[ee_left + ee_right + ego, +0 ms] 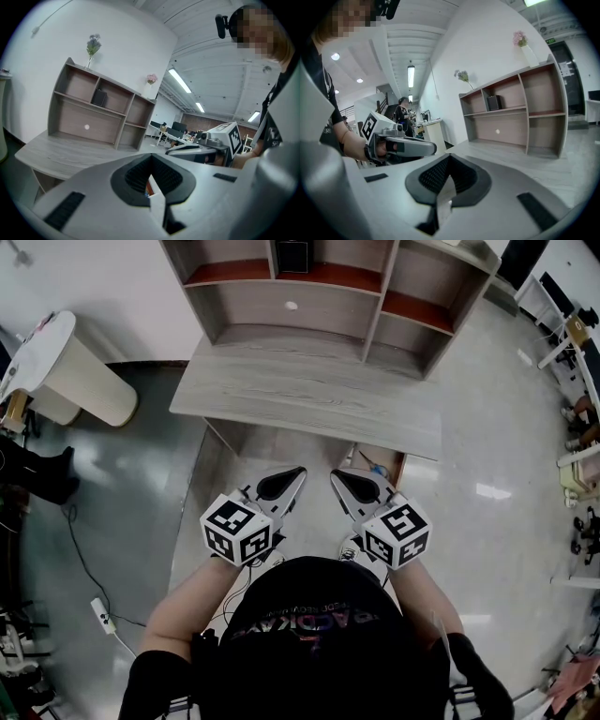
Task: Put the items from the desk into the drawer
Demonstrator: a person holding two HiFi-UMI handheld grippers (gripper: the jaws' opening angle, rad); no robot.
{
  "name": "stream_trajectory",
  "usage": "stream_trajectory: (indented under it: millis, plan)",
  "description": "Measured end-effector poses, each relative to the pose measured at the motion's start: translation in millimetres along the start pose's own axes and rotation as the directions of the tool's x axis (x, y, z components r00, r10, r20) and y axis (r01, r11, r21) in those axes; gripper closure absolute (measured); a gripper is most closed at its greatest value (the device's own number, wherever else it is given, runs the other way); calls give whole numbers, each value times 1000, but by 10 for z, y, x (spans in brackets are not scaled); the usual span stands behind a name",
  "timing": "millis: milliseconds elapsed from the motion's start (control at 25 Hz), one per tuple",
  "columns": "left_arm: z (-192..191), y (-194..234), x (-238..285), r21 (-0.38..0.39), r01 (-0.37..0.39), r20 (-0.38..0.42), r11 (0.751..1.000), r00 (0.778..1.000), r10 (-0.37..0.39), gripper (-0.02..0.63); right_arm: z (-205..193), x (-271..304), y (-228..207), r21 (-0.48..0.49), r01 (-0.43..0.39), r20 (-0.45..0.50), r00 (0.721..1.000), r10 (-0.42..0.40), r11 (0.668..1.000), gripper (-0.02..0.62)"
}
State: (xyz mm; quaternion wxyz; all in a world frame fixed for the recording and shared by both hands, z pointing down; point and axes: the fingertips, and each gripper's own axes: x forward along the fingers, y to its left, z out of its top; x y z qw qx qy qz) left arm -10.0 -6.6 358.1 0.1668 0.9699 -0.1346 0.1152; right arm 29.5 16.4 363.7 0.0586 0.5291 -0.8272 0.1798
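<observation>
The grey wooden desk (309, 395) carries a shelf unit (328, 296), and I see no loose items on its top. Under its right front a drawer (397, 469) stands pulled out, with a small blue item (377, 468) in it. I hold both grippers close to my body, below the desk's front edge, pointing at it. In the head view the left gripper (296, 472) and the right gripper (337, 477) sit side by side, each shut with nothing held. The left gripper (151, 158) in its own view shows its pads meeting. The right gripper (449, 158) looks the same.
A small black box (292, 254) stands on the upper shelf. Two flower vases (93, 47) top the shelf unit. A white round stand (66, 367) is at the left. A cable and power strip (101, 614) lie on the floor there. More furniture lines the right edge (577, 343).
</observation>
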Motion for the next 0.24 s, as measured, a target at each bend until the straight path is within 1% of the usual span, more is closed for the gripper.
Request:
stream_trajectory:
  millis: [240]
  plan:
    - [12, -33, 31, 0, 3, 1, 1000, 1000, -3, 603, 7, -48, -29, 2, 5, 3, 1000, -5, 1000, 578]
